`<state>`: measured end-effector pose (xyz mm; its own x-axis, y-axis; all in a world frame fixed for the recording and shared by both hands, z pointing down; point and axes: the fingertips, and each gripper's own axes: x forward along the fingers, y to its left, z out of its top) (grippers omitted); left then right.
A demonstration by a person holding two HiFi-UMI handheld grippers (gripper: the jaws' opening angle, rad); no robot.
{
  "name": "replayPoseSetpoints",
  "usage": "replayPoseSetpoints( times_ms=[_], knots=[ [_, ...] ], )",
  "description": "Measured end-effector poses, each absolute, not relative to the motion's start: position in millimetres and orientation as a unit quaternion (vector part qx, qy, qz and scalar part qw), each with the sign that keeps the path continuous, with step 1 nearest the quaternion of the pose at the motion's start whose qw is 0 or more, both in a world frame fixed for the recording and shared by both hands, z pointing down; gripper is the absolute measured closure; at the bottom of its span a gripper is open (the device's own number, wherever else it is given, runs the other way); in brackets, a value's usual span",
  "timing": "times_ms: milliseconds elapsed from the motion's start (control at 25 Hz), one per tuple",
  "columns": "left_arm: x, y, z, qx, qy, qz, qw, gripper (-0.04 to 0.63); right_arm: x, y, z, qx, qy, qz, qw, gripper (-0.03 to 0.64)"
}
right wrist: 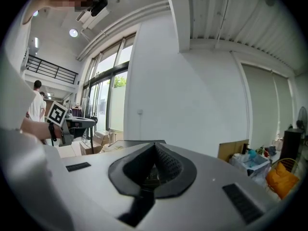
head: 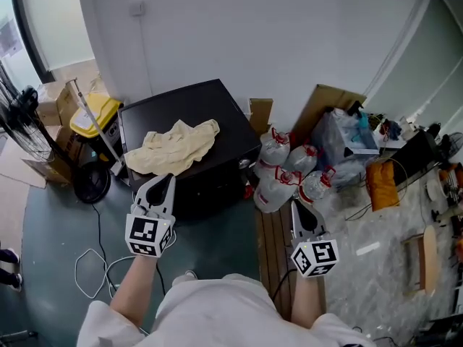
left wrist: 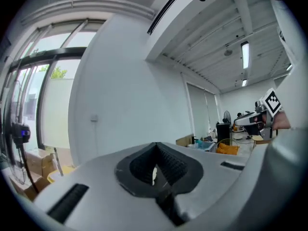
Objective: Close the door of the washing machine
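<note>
The washing machine [head: 217, 110] is a black box against the white wall, with a cream cloth [head: 173, 147] lying on its top. Its front face is in shadow and I cannot make out the door. My left gripper [head: 165, 181] is held up in front of the machine's left front corner, jaws shut with nothing in them. My right gripper [head: 298, 208] hangs to the right of the machine, near the bottles, also shut and empty. The left gripper view shows the closed jaws [left wrist: 155, 153] against the wall. In the right gripper view the closed jaws [right wrist: 155, 149] point over the machine's top [right wrist: 139, 142].
Several large water bottles [head: 286, 172] stand right of the machine, with cardboard [head: 333, 103] and a cluttered pile behind them. A yellow appliance [head: 94, 114] and a fan [head: 25, 121] stand on the left. Cables [head: 94, 266] lie on the floor.
</note>
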<state>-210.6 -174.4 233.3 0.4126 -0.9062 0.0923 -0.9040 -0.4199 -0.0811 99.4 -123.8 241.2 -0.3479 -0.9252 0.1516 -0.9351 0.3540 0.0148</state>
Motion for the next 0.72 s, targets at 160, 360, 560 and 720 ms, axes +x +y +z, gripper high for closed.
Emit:
replayPoseSetpoints(
  times_ms=[160, 360, 560, 720],
  knots=[
    [-224.5, -161.9, 197.5, -0.829, 0.558, -0.031, 0.032, 0.591, 127.3, -129.2, 224.5, 0.586, -0.808, 0.022, 0.055, 0.620],
    [-253.3, -140.9, 166.6, -0.809, 0.585, 0.001, 0.047, 0.591, 144.9, -127.0, 205.7, 0.598, -0.800, 0.005, 0.045, 0.620],
    [-287.2, -115.9, 147.6, -0.777, 0.626, 0.020, 0.062, 0.591, 153.9, -121.8, 205.0, 0.606, -0.794, 0.015, 0.037, 0.620],
    [-303.5, -94.0, 147.7, -0.759, 0.647, 0.027, 0.063, 0.591, 150.2, -118.6, 209.6, 0.604, -0.796, 0.029, 0.034, 0.620]
  ],
)
